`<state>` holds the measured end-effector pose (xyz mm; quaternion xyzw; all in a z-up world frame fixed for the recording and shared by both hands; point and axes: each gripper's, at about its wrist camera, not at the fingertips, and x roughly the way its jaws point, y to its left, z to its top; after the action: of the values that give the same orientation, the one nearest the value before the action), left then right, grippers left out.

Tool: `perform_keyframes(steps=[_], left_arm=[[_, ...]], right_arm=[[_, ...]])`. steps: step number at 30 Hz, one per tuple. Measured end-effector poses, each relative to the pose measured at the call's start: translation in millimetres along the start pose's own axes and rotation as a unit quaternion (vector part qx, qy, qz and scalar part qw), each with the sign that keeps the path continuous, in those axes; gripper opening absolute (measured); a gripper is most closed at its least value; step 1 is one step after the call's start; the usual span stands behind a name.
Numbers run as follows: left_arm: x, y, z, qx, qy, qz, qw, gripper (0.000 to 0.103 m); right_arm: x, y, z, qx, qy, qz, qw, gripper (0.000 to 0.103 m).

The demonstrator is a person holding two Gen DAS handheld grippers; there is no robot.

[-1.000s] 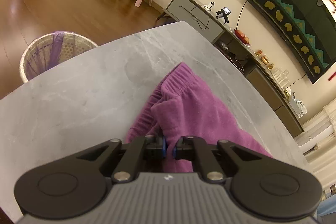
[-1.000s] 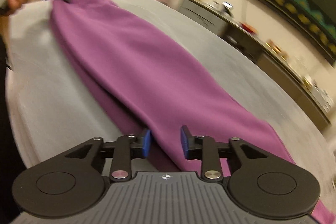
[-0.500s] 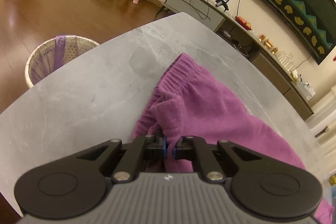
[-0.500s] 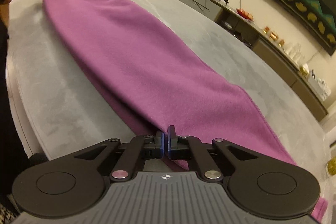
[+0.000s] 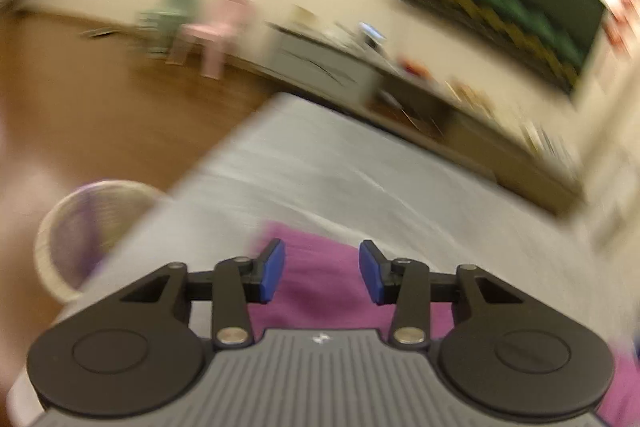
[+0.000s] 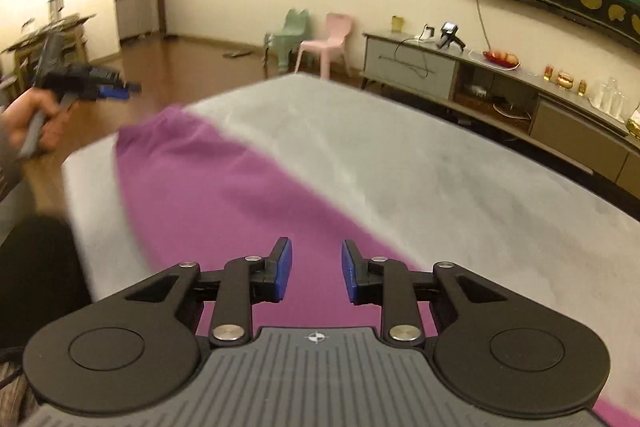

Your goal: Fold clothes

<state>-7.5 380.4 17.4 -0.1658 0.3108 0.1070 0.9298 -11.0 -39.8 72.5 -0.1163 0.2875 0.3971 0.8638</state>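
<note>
Purple pants [image 6: 224,187] lie stretched along the grey table [image 6: 440,167], waistband at the far left end. In the right wrist view my right gripper [image 6: 316,275] is open and empty just above the cloth. My left gripper shows there too, held in a hand up and off the table's left end [image 6: 116,91], clear of the waistband. In the blurred left wrist view my left gripper [image 5: 320,275] is open and empty, with the purple pants [image 5: 316,291] below its fingers.
A wicker bin [image 5: 88,227] stands on the wood floor left of the table. A green chair [image 6: 290,35], a pink chair [image 6: 326,41] and a long low cabinet [image 6: 500,87] line the far wall.
Both grippers have opened and let go of the pants. The pants now lie flat on the table. The left gripper has lifted up and away to the left; the right has risen.
</note>
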Motion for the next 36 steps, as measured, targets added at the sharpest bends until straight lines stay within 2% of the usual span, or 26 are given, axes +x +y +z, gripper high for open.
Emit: perform_keyframes(steps=[1, 3, 5, 6, 7, 10, 14, 16, 17, 19, 21, 22, 24, 25, 27, 31, 32, 33, 34, 35, 36], left_arm=[[17, -11, 1, 0.020, 0.019, 0.005, 0.9996, 0.031], [49, -24, 1, 0.048, 0.053, 0.024, 0.9972, 0.029], [66, -11, -1, 0.045, 0.069, 0.043, 0.9957, 0.018], [73, -3, -2, 0.040, 0.075, 0.053, 0.9950, 0.004], [80, 5, -3, 0.035, 0.081, 0.062, 0.9942, 0.004], [87, 15, 4, 0.023, 0.088, 0.057, 0.9942, 0.004], [99, 9, 16, 0.029, 0.096, 0.066, 0.9927, 0.004], [92, 5, 19, 0.024, 0.086, 0.069, 0.9936, 0.003], [86, 3, 21, 0.021, 0.078, 0.070, 0.9943, 0.004], [83, -6, 23, 0.036, 0.064, 0.065, 0.9952, 0.014], [92, -15, 25, 0.051, 0.072, 0.062, 0.9941, 0.015], [102, -16, 26, 0.055, 0.080, 0.067, 0.9930, 0.013], [124, -10, 27, 0.052, 0.092, 0.083, 0.9910, 0.004], [128, -2, 30, 0.036, 0.088, 0.080, 0.9922, 0.004], [132, 11, 36, 0.006, 0.087, 0.070, 0.9937, 0.004], [135, 9, 49, 0.026, 0.111, 0.063, 0.9915, 0.003], [125, 11, 55, 0.022, 0.102, 0.060, 0.9928, 0.003], [106, 17, 58, 0.009, 0.077, 0.055, 0.9955, 0.006], [84, 26, 59, -0.008, 0.049, 0.046, 0.9977, 0.012], [62, 36, 60, -0.025, 0.021, 0.038, 0.9987, 0.013], [49, 40, 53, -0.028, 0.015, 0.032, 0.9990, 0.013]], right_arm=[[28, 5, 6, 0.002, 0.009, -0.002, 1.000, 0.029], [87, 15, 14, 0.000, 0.037, -0.008, 0.999, 0.029], [128, 20, 7, -0.007, 0.080, -0.020, 0.997, 0.028], [136, 17, -1, -0.010, 0.083, -0.029, 0.996, 0.027], [142, 14, -9, -0.013, 0.084, -0.038, 0.996, 0.027], [132, 0, -21, -0.020, 0.081, -0.078, 0.993, 0.027], [125, -18, -27, 0.006, 0.083, -0.074, 0.994, 0.027], [121, -25, -28, 0.015, 0.091, -0.076, 0.993, 0.027], [112, -30, -28, 0.028, 0.089, -0.086, 0.992, 0.024], [91, -36, -30, 0.056, 0.076, -0.097, 0.991, 0.024], [75, -37, -33, 0.079, 0.059, -0.094, 0.991, 0.024], [80, -36, -34, 0.070, 0.063, -0.094, 0.991, 0.024], [94, -32, -37, 0.046, 0.078, -0.100, 0.991, 0.024], [100, -35, -42, 0.037, 0.089, -0.108, 0.989, 0.024], [96, -42, -51, 0.031, 0.078, -0.115, 0.990, 0.023], [89, -47, -58, 0.032, 0.081, -0.131, 0.988, 0.023], [87, -50, -56, 0.038, 0.088, -0.131, 0.987, 0.024], [85, -53, -54, 0.044, 0.096, -0.130, 0.986, 0.024], [74, -50, -52, 0.042, 0.090, -0.139, 0.985, 0.024], [62, -47, -49, 0.038, 0.081, -0.148, 0.985, 0.025], [50, -44, -46, 0.034, 0.073, -0.157, 0.984, 0.025]])
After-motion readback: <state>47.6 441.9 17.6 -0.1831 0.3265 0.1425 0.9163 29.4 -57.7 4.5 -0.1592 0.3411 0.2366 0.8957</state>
